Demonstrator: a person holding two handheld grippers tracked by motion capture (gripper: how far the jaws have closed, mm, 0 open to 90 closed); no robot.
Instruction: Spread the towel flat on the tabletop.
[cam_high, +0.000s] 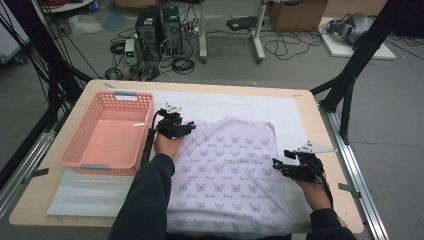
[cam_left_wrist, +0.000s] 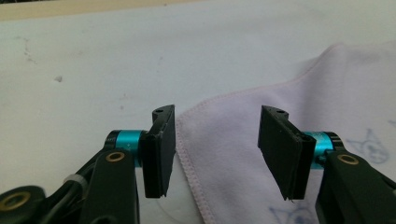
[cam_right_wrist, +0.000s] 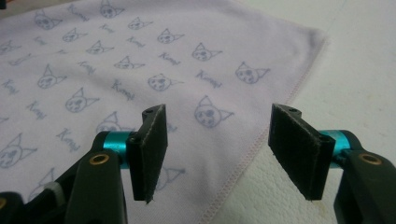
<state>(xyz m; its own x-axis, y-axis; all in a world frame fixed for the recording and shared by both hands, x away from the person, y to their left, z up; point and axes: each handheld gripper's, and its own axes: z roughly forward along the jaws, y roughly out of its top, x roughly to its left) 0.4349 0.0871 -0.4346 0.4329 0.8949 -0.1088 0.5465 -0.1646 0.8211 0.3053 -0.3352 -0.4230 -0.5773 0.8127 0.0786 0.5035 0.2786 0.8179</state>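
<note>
From above, the lilac cat-print cloth (cam_high: 227, 175) lies flat on the bench's white mat (cam_high: 225, 107), at 3 o'clock from the pink lattice basket (cam_high: 107, 132)

Left claw (cam_left_wrist: 215, 149): jaws apart over the cloth's stitched corner, gripping nothing

Right claw (cam_right_wrist: 219, 149): apart astride the hem; pinching both edges looks next

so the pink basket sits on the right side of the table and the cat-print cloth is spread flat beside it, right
Not quite: the pink basket sits on the left side of the table, as the high view shows. The rest holds: the cat-print cloth is spread flat beside it.
</note>
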